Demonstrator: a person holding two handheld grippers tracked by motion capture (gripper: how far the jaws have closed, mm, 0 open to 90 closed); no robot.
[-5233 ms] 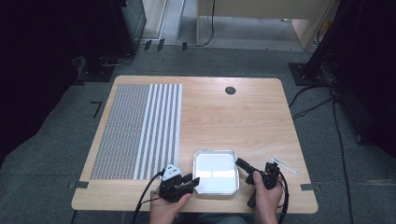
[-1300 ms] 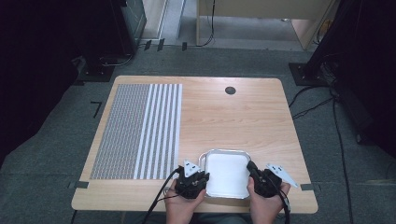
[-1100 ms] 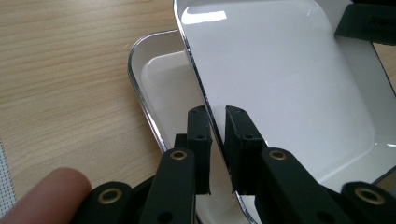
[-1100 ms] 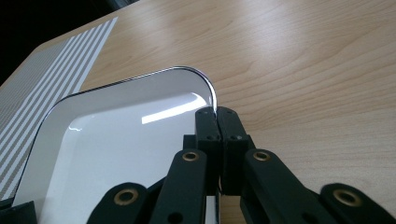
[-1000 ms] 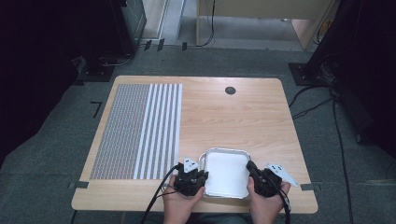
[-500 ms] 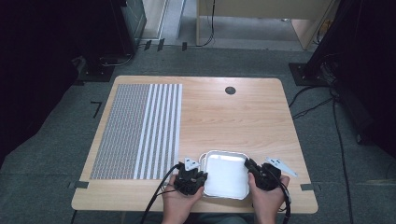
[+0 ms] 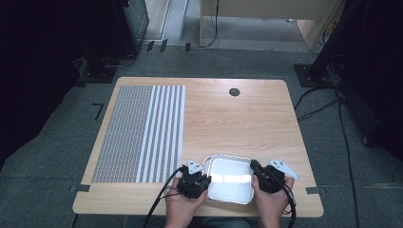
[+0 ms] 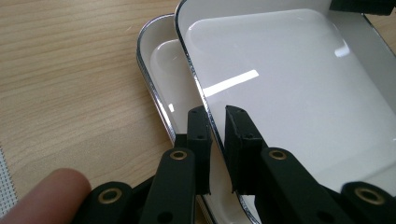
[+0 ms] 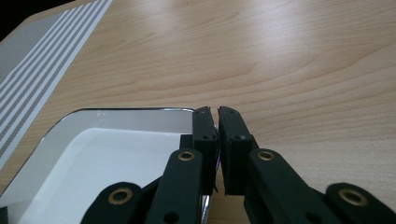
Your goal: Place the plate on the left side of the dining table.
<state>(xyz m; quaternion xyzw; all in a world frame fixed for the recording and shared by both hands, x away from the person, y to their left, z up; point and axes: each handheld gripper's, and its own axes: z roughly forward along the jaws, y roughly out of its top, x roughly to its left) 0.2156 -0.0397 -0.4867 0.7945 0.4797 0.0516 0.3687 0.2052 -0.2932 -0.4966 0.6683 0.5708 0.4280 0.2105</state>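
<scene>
At the near edge of the wooden table (image 7: pixel 228 118) I see both hands coming in from the bottom of the high view, one on each gripper. The left gripper (image 8: pixel 215 122) has its jaws clamped on the left rim of the upper tray (image 8: pixel 299 88), one jaw outside and one inside the rim. In the left gripper view this upper tray sits offset over a second white tray (image 8: pixel 161 70) beneath it; whether the two touch, I cannot tell. The right gripper (image 9: pixel 214 112) has its jaws closed on the right rim of the upper tray (image 9: pixel 116 154), with only a thin slit between them. In the high view the tray (image 7: pixel 229 178) lies between the two grippers, near the table's near edge. Farther left lies a grey striped mat (image 7: pixel 142 133). At the far side sits a dark round grommet (image 7: pixel 234 91).
</scene>
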